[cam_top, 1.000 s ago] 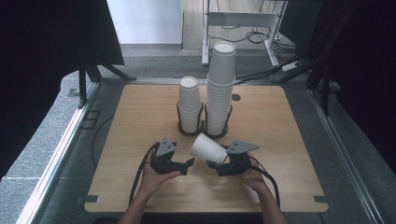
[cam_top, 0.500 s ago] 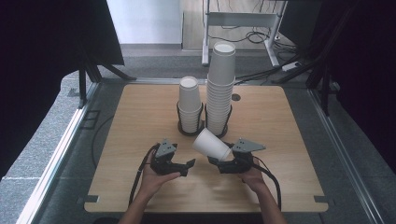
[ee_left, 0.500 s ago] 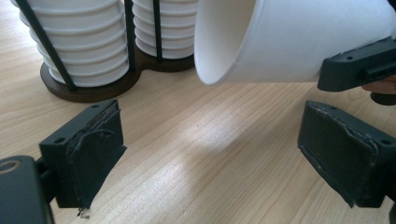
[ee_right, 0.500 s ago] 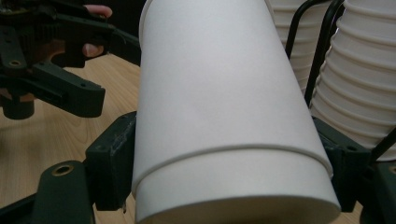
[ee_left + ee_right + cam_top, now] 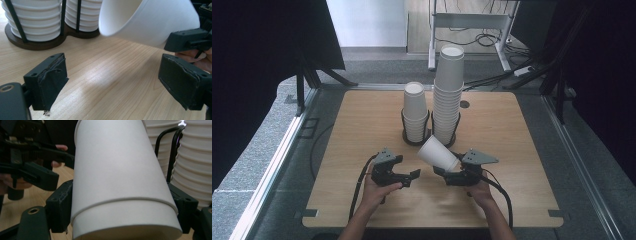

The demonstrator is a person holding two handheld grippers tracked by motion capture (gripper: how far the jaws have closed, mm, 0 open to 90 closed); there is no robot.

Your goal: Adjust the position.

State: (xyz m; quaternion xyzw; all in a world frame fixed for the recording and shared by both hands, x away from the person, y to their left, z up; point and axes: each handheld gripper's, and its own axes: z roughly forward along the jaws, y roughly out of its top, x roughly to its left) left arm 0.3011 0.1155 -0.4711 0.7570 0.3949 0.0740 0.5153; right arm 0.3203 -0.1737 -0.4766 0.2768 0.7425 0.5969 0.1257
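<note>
A white paper cup point(image 5: 438, 154) lies tilted on its side above the table, mouth toward the upper left. My right gripper point(image 5: 448, 172) is shut on its lower body; in the right gripper view the cup point(image 5: 120, 182) sits between both jaws of that gripper point(image 5: 122, 212). My left gripper point(image 5: 411, 176) is open just left of the cup, with nothing between its fingers. In the left gripper view its jaws point(image 5: 115, 82) stand wide apart over bare wood, and the cup point(image 5: 150, 20) hangs at the upper right.
A dark wire holder point(image 5: 412, 141) at the table's centre holds a short stack of cups point(image 5: 415, 112) and a taller one point(image 5: 448, 95). Its base point(image 5: 32, 45) shows close ahead of the left gripper. The wooden table point(image 5: 362, 125) ends near my hands.
My right gripper has drifted slightly to the right with the cup held in it. The left gripper has stayed in place and open.
</note>
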